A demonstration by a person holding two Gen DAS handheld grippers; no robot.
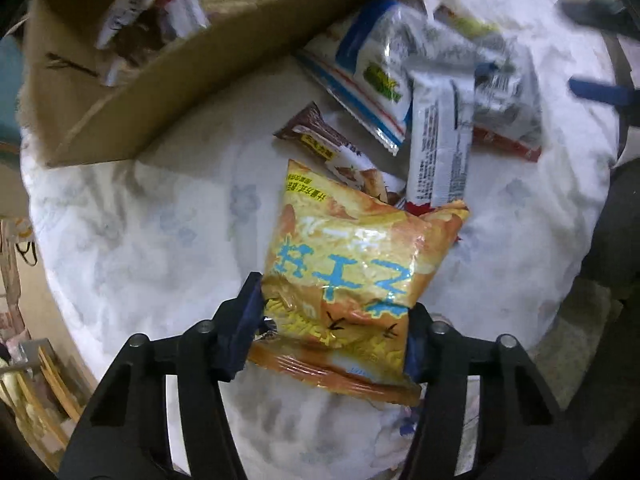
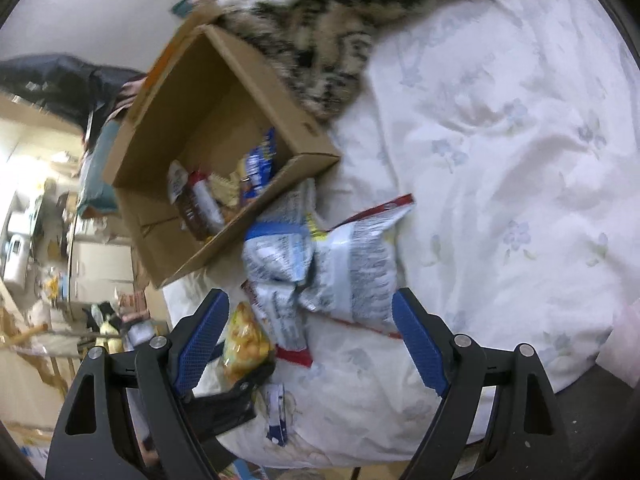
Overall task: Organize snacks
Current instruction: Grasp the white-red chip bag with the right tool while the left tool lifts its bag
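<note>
A: What is the left gripper [image 1: 334, 332] doing?

B: Its jaws are clenched on the yellow noodle packet [image 1: 352, 276], one pad pressing each long side near the lower seal. The packet lies flat on the floral bedsheet [image 1: 140, 220], just beside the loose snack pile [image 1: 436, 92] and near the cardboard box [image 1: 168, 92].

A: And the right gripper [image 2: 310, 344]?

B: Released, jaws spread wide, nothing between the pads. It hangs over the grey-and-white snack bag [image 2: 352, 264] on the bed.

A: What could go wrong from here?

B: The grip is low, near one end, so I'd expect the packet to droop or swing when lifted. The wrapper is slick and puffy; it may slide out, or a hard squeeze may crush the noodles inside. Its far corner overlaps the red-edged wrapper [image 1: 420, 208] and touches the brown chocolate bar [image 1: 320, 136], so a drag could pull those along. The box wall is also between packet and box interior, and a low carry could catch it.

A: Which way does the packet point?

B: In the left wrist view its long axis runs from the jaws up and away, tilted slightly left, top seal toward the pile. Printed face up.
</note>
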